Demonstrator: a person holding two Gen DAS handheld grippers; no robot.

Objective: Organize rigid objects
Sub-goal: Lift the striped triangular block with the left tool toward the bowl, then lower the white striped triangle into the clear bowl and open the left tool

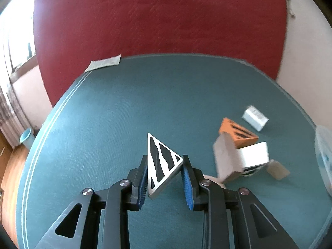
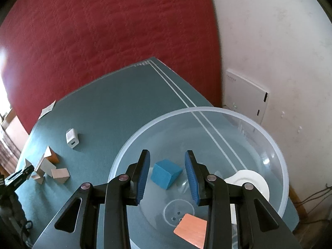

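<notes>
Home room: red bedspread (image 1: 157, 16), curtained window (image 1: 14, 41).

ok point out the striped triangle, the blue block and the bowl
striped triangle (image 1: 161, 161), left wrist view, its striped top face
blue block (image 2: 165, 173), right wrist view, its front face
bowl (image 2: 276, 143), right wrist view, its far rim

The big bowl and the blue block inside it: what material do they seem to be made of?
Bowl: probably plastic, translucent and slightly frosted; the mat's white lines show through its wall.
Blue block: matte, opaque, no shine; perhaps painted wood or foam, the look leaves this open.
</notes>
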